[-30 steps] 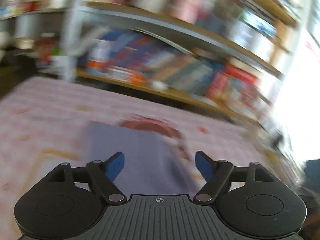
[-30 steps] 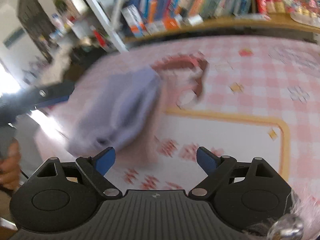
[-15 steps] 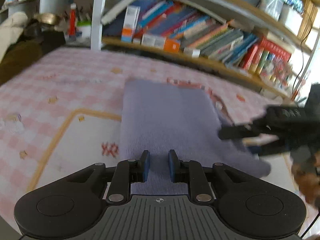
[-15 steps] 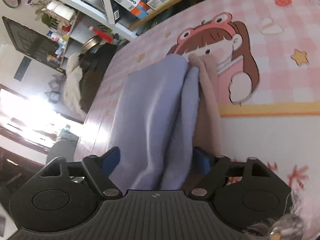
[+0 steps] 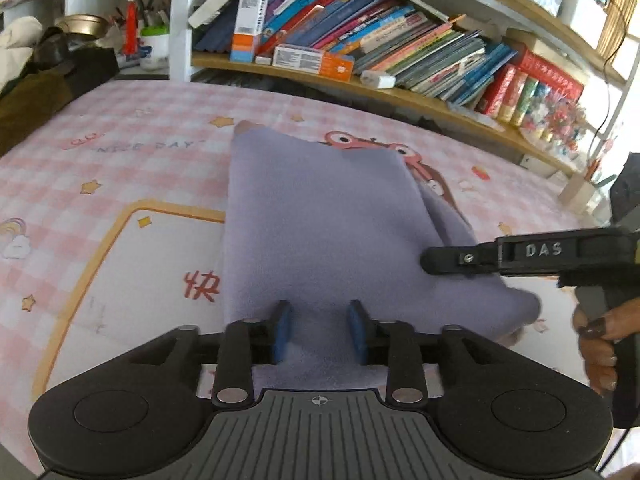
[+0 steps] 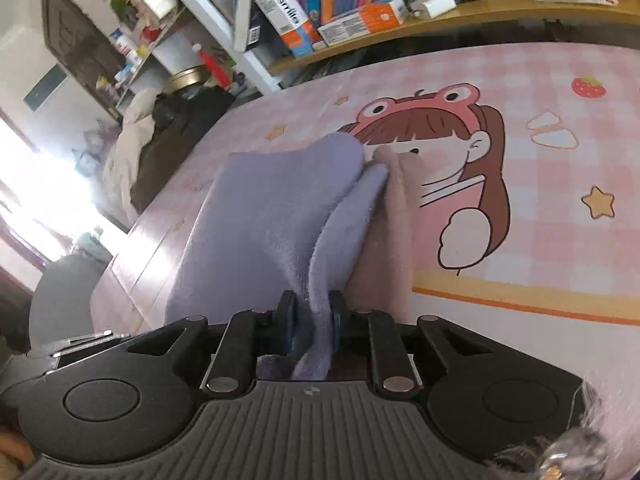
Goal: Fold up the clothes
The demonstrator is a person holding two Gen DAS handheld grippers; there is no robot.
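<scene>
A purple fleece garment (image 5: 320, 220) lies folded on the pink checked table cover (image 5: 120, 168). My left gripper (image 5: 319, 330) sits at its near edge. Its jaws are opening, with the fabric lying between the blue pads (image 5: 283, 328) and no pinch showing. In the right wrist view, my right gripper (image 6: 312, 320) is closing on a raised fold at the side of the purple garment (image 6: 260, 220), and the pads press on it. A beige-pink layer (image 6: 396, 240) lies under the purple one. From the left wrist view, the right gripper (image 5: 436, 261) reaches in at the garment's right edge, held by a hand (image 5: 600, 340).
A bookshelf (image 5: 400, 48) packed with books and boxes runs along the far side of the table. Bottles and a bowl (image 5: 80, 24) stand at the far left. A cartoon girl print (image 6: 460, 168) lies right of the garment. The table's left edge (image 6: 120, 264) drops toward a grey chair (image 6: 60, 292).
Both grippers came down onto the garment. The left jaws went from wide to nearly shut, then parted again. The right jaws narrowed from wide onto the side fold.
</scene>
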